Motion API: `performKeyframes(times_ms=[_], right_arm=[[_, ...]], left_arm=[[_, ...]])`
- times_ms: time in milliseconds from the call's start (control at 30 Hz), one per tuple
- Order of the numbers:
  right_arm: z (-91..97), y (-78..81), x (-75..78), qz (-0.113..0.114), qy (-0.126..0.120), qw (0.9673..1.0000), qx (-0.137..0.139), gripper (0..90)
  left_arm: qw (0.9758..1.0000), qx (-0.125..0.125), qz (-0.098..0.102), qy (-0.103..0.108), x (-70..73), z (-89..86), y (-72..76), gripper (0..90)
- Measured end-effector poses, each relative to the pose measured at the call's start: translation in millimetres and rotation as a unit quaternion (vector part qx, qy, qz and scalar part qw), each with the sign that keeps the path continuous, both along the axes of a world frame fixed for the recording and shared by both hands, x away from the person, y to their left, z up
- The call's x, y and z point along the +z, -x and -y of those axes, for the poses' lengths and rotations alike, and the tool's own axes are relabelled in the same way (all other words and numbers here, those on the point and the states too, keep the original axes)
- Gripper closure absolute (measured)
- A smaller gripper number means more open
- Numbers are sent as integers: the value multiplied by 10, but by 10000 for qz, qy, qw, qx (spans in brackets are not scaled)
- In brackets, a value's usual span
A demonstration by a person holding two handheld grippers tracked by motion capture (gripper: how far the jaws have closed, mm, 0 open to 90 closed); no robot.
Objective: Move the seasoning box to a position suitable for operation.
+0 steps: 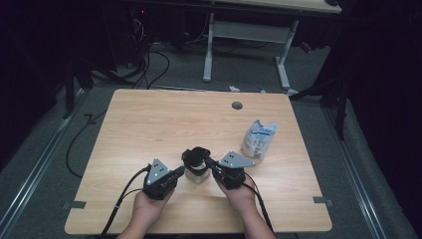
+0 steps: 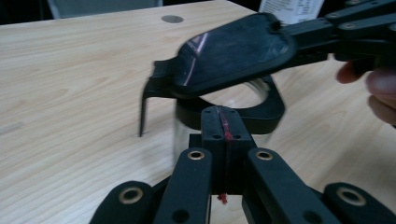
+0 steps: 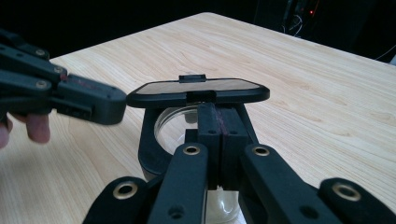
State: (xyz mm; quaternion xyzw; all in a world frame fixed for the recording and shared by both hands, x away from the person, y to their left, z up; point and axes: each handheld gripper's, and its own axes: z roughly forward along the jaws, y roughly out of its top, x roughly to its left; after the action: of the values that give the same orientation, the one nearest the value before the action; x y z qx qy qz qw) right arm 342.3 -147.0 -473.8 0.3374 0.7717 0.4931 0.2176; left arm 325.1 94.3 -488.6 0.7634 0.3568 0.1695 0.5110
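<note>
Surface (image 1: 149, 124): pale wood, rounded corners, grey grommet (image 1: 237, 105) near far edge.
Floor (image 1: 50, 149): grey carpet, black cables (image 1: 149, 64) trailing at left.
Desk (image 1: 249, 35): white-legged, behind, wooden top.
Light: dim, dark around the edges.

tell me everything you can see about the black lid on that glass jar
The lid is a flat, rounded-rectangular black plate with a glossy, reflective top and what looks like a plastic rim. It is lifted clear of the jar's black collar and tilted, leaving the round glass mouth open below. A small tab sticks up at one edge. The right gripper, jaws shut, pinches its edge. The left gripper, also shut, sits close beside it; contact cannot be told.
</note>
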Motion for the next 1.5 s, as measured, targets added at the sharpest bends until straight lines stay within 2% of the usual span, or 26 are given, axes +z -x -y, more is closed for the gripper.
performKeyframes(times_ms=[67, 167, 333, 733, 1100, 1233, 1400, 1500], right_arm=[[1, -3, 0, -5, -16, 10000, 8, 898], [5, -7, 0, -38, -55, 10000, 9, 898], [12, -14, 4, -41, -94, 9999, 25, 898], [25, -5, 24, -35, -145, 9999, 38, 898], [-14, 57, -38, -113, 5, 9999, 110, 899], [-16, 77, -37, -99, -5, 9999, 112, 899], [-44, 81, -59, -101, 107, 9999, 89, 899], [-53, 80, -72, -116, 140, 9998, 81, 899]], left_arm=[[10000, -47, -17, -18, 3, 49, 11, 900], [9999, -82, -59, 90, 16, 83, 4, 900], [9998, -142, -81, 129, 45, 144, -4, 900], [9997, -162, 11, 202, 103, 231, -21, 900], [9995, -64, 100, 291, 156, 225, -66, 900], [9988, 63, 109, 477, 206, 192, -93, 900], [9989, 181, 179, 391, 224, 161, -124, 900], [9985, 262, 203, 435, 246, 136, -138, 900]])
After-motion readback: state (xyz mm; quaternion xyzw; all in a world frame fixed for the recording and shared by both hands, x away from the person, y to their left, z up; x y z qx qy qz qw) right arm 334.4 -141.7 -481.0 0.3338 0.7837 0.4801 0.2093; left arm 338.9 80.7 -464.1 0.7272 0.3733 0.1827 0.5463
